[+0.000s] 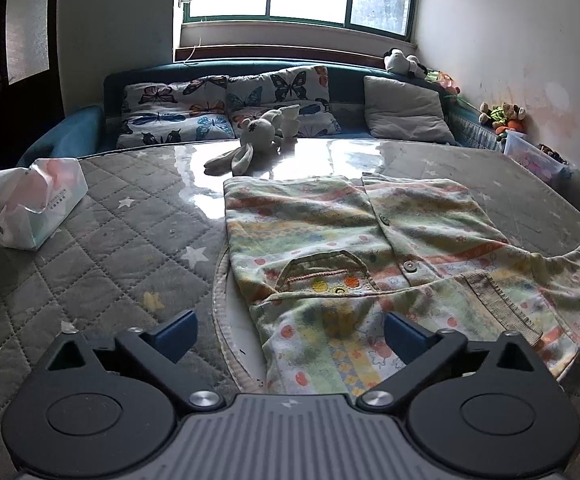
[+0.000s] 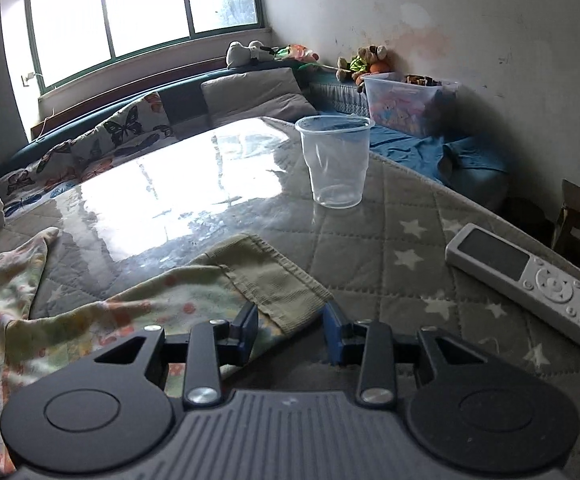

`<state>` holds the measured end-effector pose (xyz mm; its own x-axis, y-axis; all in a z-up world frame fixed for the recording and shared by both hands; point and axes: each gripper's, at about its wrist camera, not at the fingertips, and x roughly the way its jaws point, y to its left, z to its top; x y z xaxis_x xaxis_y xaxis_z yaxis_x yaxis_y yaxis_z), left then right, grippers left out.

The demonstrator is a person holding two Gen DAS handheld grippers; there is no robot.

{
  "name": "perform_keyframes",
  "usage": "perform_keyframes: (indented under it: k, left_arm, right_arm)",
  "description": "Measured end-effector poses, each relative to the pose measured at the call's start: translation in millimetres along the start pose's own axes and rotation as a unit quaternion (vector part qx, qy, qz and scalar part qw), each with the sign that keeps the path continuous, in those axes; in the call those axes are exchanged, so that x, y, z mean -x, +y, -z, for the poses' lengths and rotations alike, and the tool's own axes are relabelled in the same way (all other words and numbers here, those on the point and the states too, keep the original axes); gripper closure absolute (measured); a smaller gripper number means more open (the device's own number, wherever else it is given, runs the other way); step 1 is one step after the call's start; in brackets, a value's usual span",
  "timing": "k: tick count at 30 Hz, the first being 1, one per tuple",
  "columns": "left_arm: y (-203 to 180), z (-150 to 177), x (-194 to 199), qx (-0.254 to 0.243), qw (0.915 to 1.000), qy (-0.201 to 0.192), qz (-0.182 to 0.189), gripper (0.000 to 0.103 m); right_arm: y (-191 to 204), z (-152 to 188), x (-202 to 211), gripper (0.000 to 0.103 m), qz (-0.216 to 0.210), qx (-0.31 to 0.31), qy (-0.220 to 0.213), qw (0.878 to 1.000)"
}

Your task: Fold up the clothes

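Note:
A child's pastel patterned shirt (image 1: 329, 220) with buttons and a corduroy pocket lies spread on the quilted, glass-topped table (image 1: 130, 240). My left gripper (image 1: 291, 336) hovers over its near hem, jaws wide open, with the cloth lying untouched under the gap. In the right wrist view the shirt's sleeve (image 2: 170, 300) stretches toward me and ends in a green corduroy cuff (image 2: 266, 276). My right gripper (image 2: 290, 330) sits at that cuff's corner with its jaws partly apart. The cuff lies flat between the blue pads (image 2: 335, 332), with a gap on the right side.
A clear plastic cup (image 2: 335, 160) stands beyond the cuff and a white remote (image 2: 529, 284) lies to the right. A tissue pack (image 1: 38, 208) sits at the left and a plush rabbit (image 1: 258, 136) at the table's far edge. A sofa with pillows (image 1: 178, 112) lies behind.

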<state>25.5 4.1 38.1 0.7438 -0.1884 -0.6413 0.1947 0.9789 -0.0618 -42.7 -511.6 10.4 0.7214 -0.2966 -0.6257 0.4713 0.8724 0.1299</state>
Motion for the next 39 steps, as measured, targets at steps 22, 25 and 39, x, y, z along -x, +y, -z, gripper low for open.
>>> perform_keyframes:
  k: [22, 25, 39]
  left_arm:
    - [5, 4, 0, 0.014, 0.9999, 0.003, -0.006, 0.001]
    - [5, 5, 1, 0.016, 0.9999, 0.003, -0.006, 0.001]
    - [27, 7, 18, 0.041, 0.9990, -0.010, -0.016, 0.000]
  right_arm:
    - [25, -12, 22, 0.097, -0.051, 0.008, -0.030, 0.998]
    - [44, -16, 41, 0.097, -0.092, 0.023, -0.040, 0.995]
    - [184, -11, 95, 0.098, -0.288, 0.119, -0.027, 0.950]
